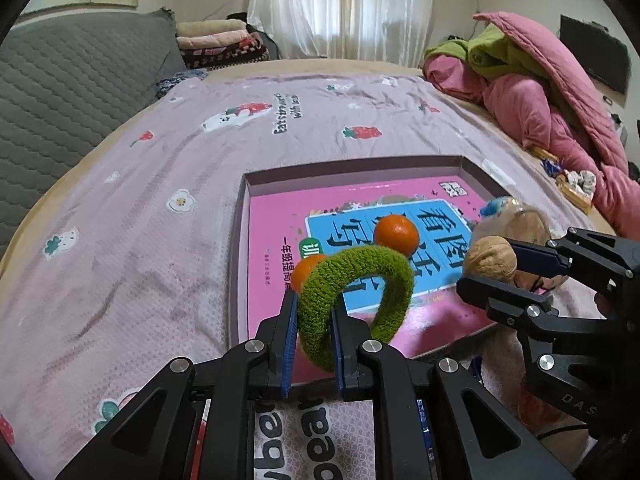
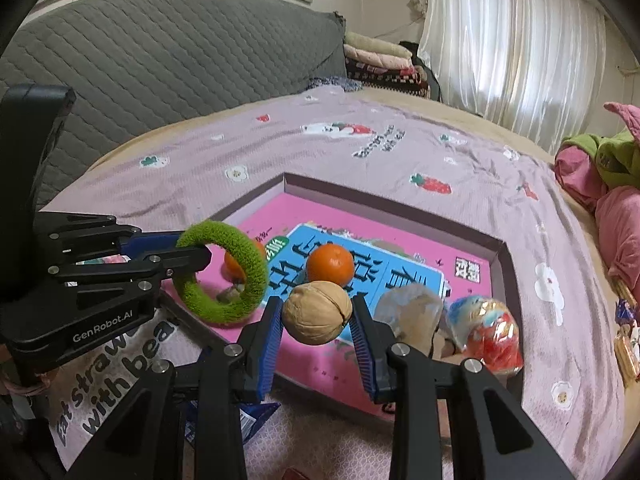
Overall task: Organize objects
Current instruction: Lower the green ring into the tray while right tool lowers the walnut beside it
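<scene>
Left claw (image 1: pixel 314 316) clenches the green hair tie (image 1: pixel 356 304), right claw (image 2: pixel 318 320) grips the walnut (image 2: pixel 317 312), both poised low-centre over the shallow box (image 2: pixel 400 208), evidently for deposit.

2nd orange (image 1: pixel 303 271) half hidden behind green ring (image 1: pixel 356 304); book (image 1: pixel 360 216) title partly covered; snacks (image 2: pixel 626 344) cut off at rt edge.

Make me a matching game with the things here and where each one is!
Things:
1. green ring
2. walnut
3. orange
4. book

Places:
A. on the book
B. in the right gripper
C. flat in the box
D. in the left gripper

Pairs: 1-D, 2-B, 3-A, 4-C
</scene>
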Available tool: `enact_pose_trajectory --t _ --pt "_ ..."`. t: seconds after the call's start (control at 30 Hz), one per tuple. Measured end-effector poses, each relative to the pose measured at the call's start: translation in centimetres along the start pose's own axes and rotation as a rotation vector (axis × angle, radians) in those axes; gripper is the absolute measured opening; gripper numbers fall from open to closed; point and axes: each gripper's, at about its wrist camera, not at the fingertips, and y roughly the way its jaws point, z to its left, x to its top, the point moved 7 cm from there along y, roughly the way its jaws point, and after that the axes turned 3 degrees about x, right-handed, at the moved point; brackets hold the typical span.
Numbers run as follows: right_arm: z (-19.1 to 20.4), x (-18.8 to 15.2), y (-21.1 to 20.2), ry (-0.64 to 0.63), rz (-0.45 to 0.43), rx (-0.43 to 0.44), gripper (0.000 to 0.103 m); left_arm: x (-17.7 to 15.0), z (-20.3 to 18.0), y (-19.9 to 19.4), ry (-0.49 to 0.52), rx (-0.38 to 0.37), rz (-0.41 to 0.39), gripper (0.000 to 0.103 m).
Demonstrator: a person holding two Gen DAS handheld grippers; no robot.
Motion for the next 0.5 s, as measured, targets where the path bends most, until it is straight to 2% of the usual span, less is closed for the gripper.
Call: enact_pose_trajectory --t 0.5 --pt "-1.2 -1.4 1.6 0.051 0.088 0.004 0.034 -0.8 -1.2 1.2 0.027 -0.026 0.030 0.015"
